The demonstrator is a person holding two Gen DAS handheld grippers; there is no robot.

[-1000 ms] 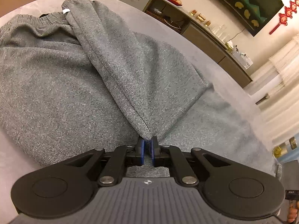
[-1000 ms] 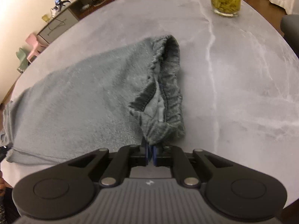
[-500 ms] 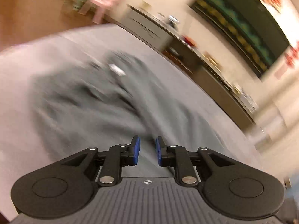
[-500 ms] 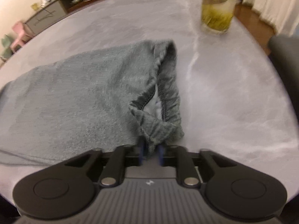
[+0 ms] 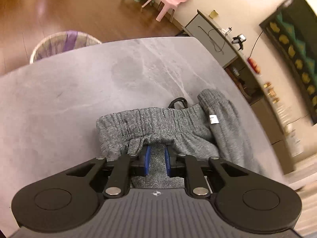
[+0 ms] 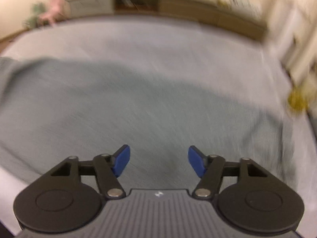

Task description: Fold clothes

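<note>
Grey sweatpants (image 5: 158,123) lie on the grey marble table (image 5: 79,83). In the left wrist view the ribbed waistband faces me, with a white tag (image 5: 213,119) and a dark drawstring (image 5: 178,101). My left gripper (image 5: 157,158) is open by a narrow gap, its blue pads just behind the waistband, over the fabric. In the blurred right wrist view the sweatpants (image 6: 138,103) spread flat across the table. My right gripper (image 6: 158,158) is wide open and empty above the cloth.
A wicker basket (image 5: 61,43) stands on the floor beyond the table's far edge. A pink chair (image 5: 170,2) and a sideboard (image 5: 214,37) are by the wall. A blurred yellow glass (image 6: 297,101) is at the table's right.
Both grippers let go of the sweatpants and opened. The left one swung round to the waistband end. The right one released the cuff and moved fast over the flat cloth.
</note>
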